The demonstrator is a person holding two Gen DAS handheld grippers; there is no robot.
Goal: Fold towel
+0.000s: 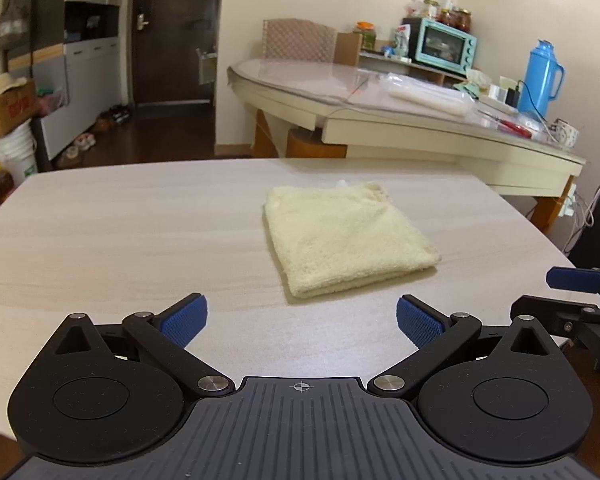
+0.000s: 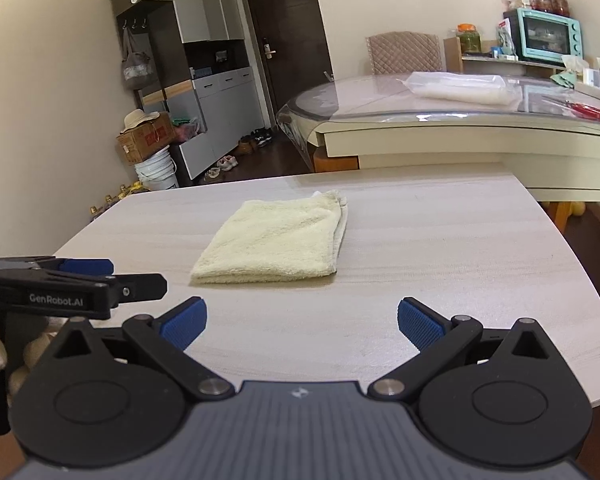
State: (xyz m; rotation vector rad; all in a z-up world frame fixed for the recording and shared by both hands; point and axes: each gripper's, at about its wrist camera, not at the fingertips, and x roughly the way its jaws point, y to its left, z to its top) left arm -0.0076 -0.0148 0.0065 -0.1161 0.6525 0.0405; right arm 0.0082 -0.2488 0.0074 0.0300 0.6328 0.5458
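Observation:
A pale yellow towel lies folded into a small thick square on the light wood table. It also shows in the right wrist view. My left gripper is open and empty, held back from the towel's near edge. My right gripper is open and empty, also short of the towel's near edge. The right gripper shows at the right edge of the left wrist view. The left gripper shows at the left edge of the right wrist view.
A second cream table with a glass top stands beyond the far edge, carrying a blue thermos, a teal oven and a plastic bag. Cabinets, boxes and shoes stand by the dark door at far left.

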